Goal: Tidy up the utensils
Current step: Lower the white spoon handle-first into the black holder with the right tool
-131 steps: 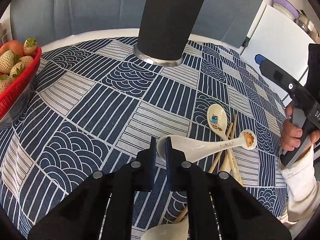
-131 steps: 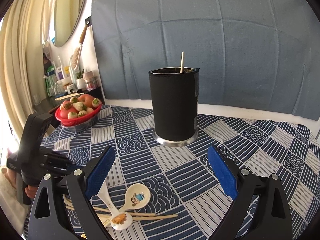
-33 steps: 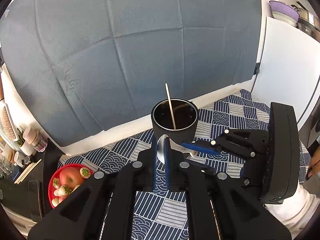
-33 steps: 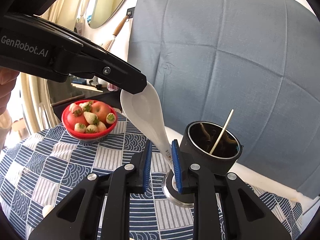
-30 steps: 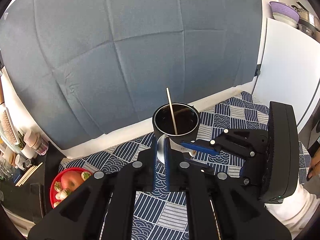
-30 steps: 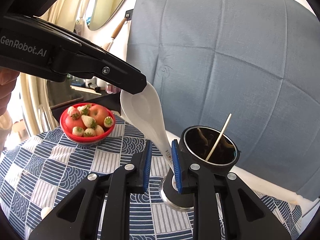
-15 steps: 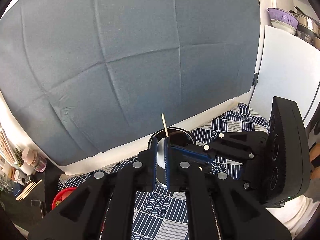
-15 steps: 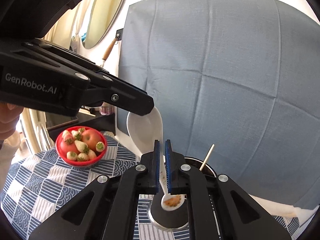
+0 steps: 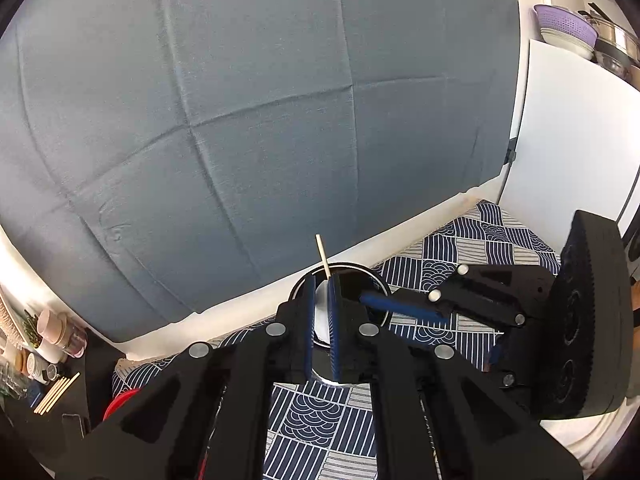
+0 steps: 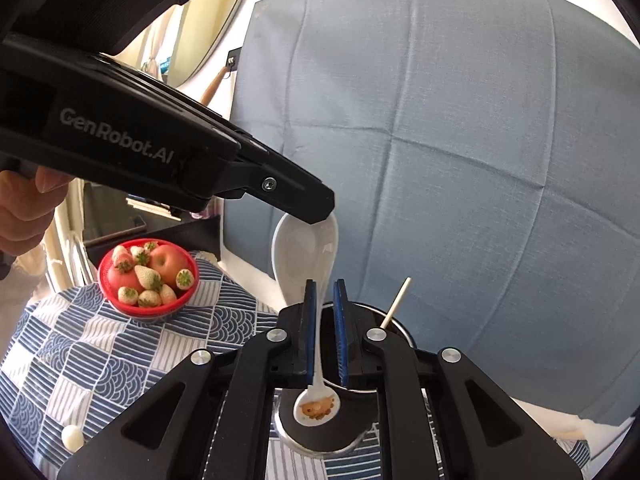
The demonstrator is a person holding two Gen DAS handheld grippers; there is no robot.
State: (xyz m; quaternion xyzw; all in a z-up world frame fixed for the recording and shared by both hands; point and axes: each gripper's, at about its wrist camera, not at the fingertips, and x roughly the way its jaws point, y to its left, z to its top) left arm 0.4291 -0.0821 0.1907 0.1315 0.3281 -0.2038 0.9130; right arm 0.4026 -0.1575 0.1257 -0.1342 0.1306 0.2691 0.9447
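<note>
Right wrist view: the left claw [image 10: 320, 216] slants down from the upper left, gripped by a hand [image 10: 24, 208], and pinches the bowl of a white spoon [image 10: 308, 256] that hangs above a black cup [image 10: 396, 332] on the patterned surface [image 10: 80, 344]. The right claw [image 10: 325, 328] points slightly down with its jaws opening; the spoon's thin handle runs between the blue pads, its small printed end low against the cup's side. One wooden chopstick [image 10: 396, 302] stands in the cup, whose body is mostly hidden behind both claws.
</note>
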